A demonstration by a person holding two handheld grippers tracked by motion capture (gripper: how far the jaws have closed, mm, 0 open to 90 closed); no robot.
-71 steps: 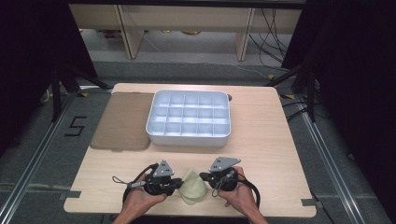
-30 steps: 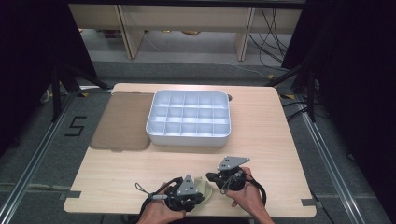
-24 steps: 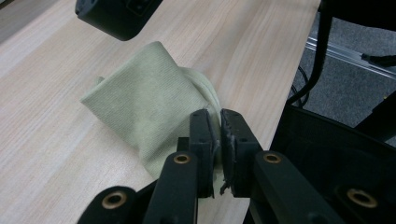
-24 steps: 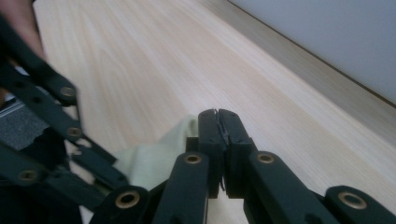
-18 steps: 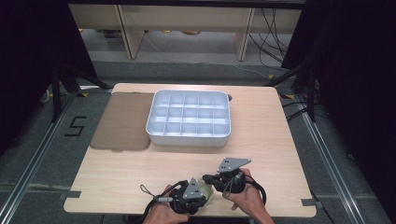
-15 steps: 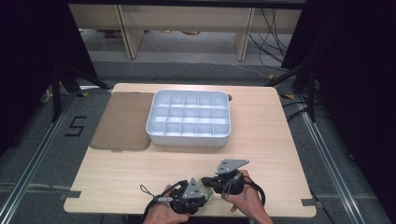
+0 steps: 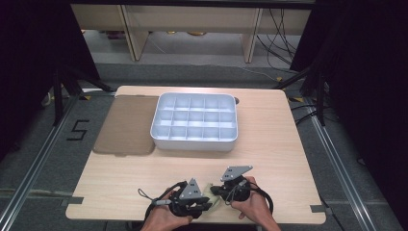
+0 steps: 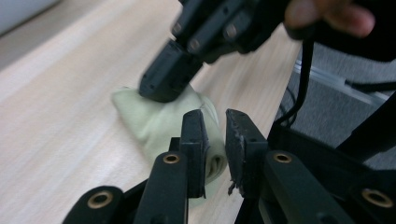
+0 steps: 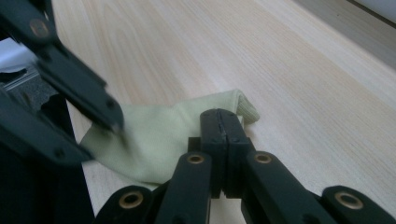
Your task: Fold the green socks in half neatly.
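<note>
A pale green cloth (image 7: 211,196) lies bunched at the table's front edge between both hands. In the left gripper view the cloth (image 8: 149,121) runs under and between my left gripper (image 8: 217,123), whose jaws have just been opening. They stand a little apart, with a fold of cloth low in the gap. My right gripper (image 9: 224,114) is shut, its tips pinching the cloth (image 9: 159,140) near its far edge. From above, the left gripper (image 7: 206,206) and right gripper (image 7: 217,190) point at each other, almost touching.
A white tray (image 7: 192,139) of several empty compartments stands mid-table. A flat brown mat (image 7: 127,125) lies to its left. Bare wooden table (image 7: 269,144) stretches between the tray and my hands. Both hands work right at the front edge.
Since the earliest frame my left gripper has shifted right onto the cloth, and the right has risen and closed in. Over the last half second both hands stay put.
</note>
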